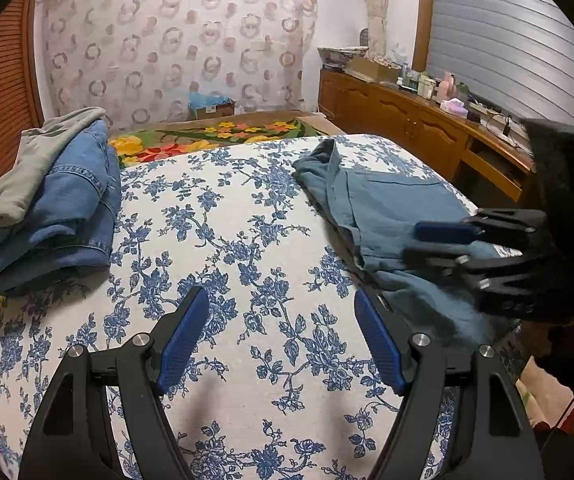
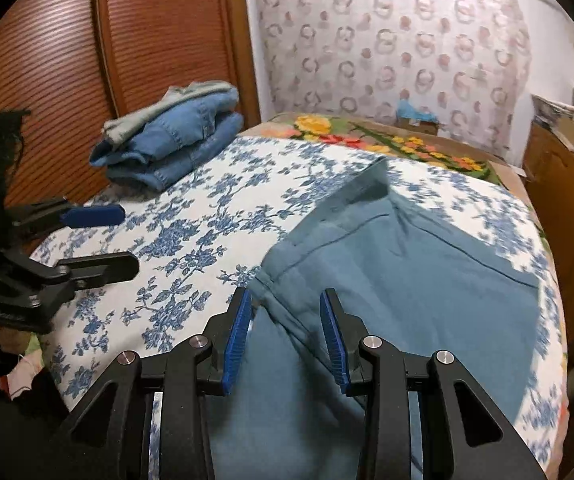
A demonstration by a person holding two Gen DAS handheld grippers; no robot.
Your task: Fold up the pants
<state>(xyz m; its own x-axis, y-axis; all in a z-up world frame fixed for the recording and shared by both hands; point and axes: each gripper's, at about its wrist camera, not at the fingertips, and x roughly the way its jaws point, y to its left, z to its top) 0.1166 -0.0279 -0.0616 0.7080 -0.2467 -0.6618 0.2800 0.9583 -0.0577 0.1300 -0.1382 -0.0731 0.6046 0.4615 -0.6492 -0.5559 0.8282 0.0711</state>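
Both claws hang released over the bed (image 1: 247, 208): the left gripper (image 1: 281, 336) above bare floral cover, the right gripper (image 2: 285, 338) straddling a fold of the teal pants (image 2: 407, 288) on the bed's right side. Folded jeans (image 1: 59, 208) sit far left.

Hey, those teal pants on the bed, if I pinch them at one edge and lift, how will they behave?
The teal pants are probably floppy: they lie flat on the floral bedspread with soft creases, so a one-edge lift would likely let the rest drape and drag. They look thin, likely light. The right gripper straddles a fold with its pads apart.
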